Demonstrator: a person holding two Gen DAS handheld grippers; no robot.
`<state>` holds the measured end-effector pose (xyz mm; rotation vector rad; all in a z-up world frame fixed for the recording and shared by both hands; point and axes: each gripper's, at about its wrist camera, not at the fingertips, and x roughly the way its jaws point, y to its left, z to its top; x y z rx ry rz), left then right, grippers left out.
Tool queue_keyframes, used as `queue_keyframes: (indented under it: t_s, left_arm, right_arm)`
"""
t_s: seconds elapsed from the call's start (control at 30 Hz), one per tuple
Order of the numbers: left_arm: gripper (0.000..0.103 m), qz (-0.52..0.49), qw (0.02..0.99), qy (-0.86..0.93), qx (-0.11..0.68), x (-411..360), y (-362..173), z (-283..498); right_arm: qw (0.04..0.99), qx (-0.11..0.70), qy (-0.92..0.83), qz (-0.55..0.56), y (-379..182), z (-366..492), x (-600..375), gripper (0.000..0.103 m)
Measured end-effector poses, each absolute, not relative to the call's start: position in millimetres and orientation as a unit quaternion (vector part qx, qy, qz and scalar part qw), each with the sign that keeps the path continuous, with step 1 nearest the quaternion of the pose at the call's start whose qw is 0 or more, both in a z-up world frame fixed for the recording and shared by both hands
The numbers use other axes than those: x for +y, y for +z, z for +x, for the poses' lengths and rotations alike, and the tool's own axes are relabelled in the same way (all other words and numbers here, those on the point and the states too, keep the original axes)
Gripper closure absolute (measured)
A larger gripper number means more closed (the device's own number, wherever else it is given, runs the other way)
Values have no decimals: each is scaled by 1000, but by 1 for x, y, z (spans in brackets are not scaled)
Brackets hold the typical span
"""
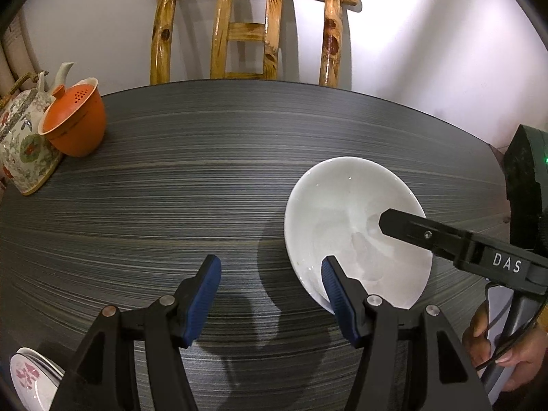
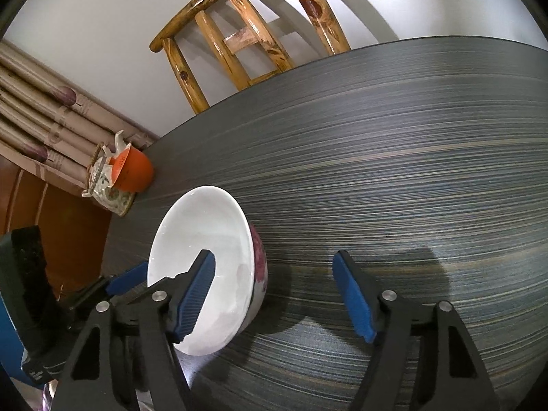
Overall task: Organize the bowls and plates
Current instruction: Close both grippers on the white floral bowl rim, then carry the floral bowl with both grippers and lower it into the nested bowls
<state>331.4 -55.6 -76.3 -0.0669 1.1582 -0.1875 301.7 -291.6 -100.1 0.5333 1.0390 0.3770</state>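
White glazed ceramic bowl with a pink floral outside (image 2: 202, 267) sits on the dark grey striped table (image 1: 205, 171), at 4 o'clock in the left wrist view. Right gripper (image 2: 274, 294) straddles its rim, jaws wide, one finger inside, pads not pressing. Left gripper (image 1: 270, 303) jaws wide, empty, one finger (image 1: 337, 294) at the bowl's near rim. Orange lidded cup (image 1: 77, 125) and floral teapot (image 1: 24, 144) at 9 o'clock, well apart. Stacked floral plates (image 1: 30, 376) at 7. Wooden chair (image 1: 250, 30) at 12.
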Motion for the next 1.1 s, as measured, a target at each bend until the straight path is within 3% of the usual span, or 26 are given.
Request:
queue_keyframes:
  t_s: [0.5,0.53,0.6,0.63,0.67,0.73,0.87,1.1]
  left_arm:
    - [41,-79,817,-99,562,-47,-87,338]
    - [43,-88,816,-100,562,-44,-88,339]
    - [68,-113,814,-114,559,-40,-89,341]
    - [75,-120,812,-123,557,-42,-87,342]
    - [90,-110,813,-128,557,-47,-84,342]
    - [92,-61,822,-117,554,-60,-79,343]
    - [94,-96,806,-138,568,-52,-76,341]
    - [94,-107,804,-153,565,-50,-45,310]
  right_arm:
    - [807,498,186,256,-102,307,-289,54]
    - [806,499,187,257,-102,308,-289,59]
    - [804,501,188,259,-102,307,-289,65]
    - [804,503,187,256,-102,308,-288,74]
    - [804,504,188,255,-102,307,-287,83]
    - [797,507,202,259,-103,307,-284,90]
    - [807,508,191,232,-96,303,-273,91]
    - [793,501,204,279,-82,282,-288,90]
